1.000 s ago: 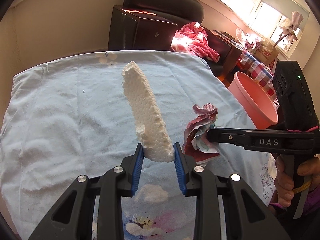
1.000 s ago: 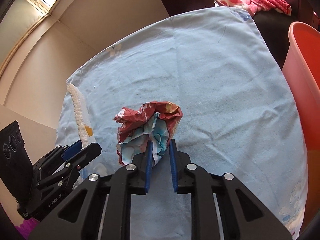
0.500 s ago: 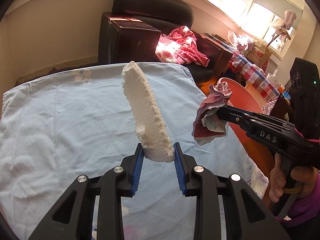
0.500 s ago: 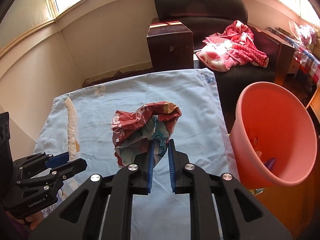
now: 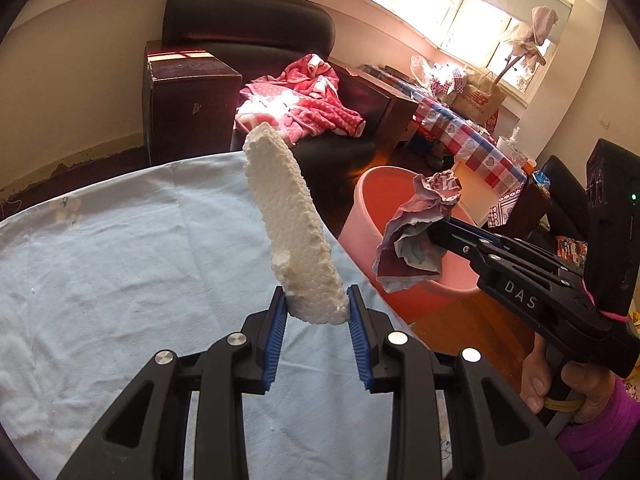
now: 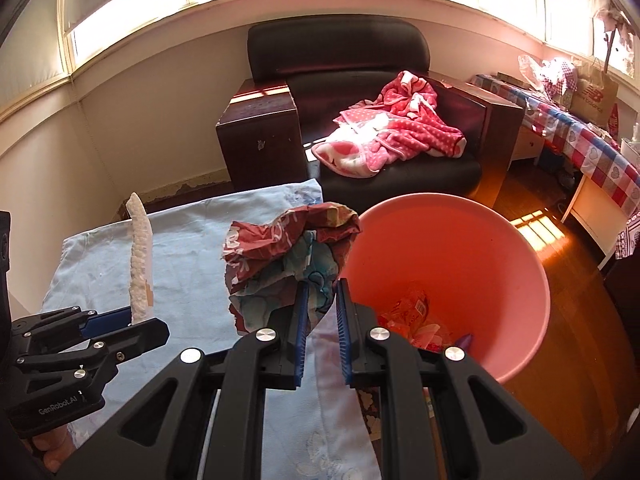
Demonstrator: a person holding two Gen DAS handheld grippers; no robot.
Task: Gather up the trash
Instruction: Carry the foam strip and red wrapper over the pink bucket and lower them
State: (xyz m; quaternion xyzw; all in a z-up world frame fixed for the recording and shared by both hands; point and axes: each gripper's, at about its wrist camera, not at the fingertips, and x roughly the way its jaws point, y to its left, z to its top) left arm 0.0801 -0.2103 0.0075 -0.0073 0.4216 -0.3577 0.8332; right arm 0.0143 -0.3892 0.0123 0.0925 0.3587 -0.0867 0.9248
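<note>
My left gripper is shut on a long white styrofoam piece and holds it upright above the blue tablecloth. The styrofoam piece also shows in the right wrist view. My right gripper is shut on a crumpled red and blue wrapper, held in the air beside the rim of the pink bucket. In the left wrist view the wrapper hangs in front of the bucket. The bucket holds some trash.
The bucket stands on the wooden floor off the table's right edge. A black armchair with a pink blanket and a dark wooden cabinet stand behind the table. A checked-cloth table is at the far right.
Both grippers have lifted their loads off the table and swung right toward the bucket. The wrapper now hangs by the bucket's rim.
</note>
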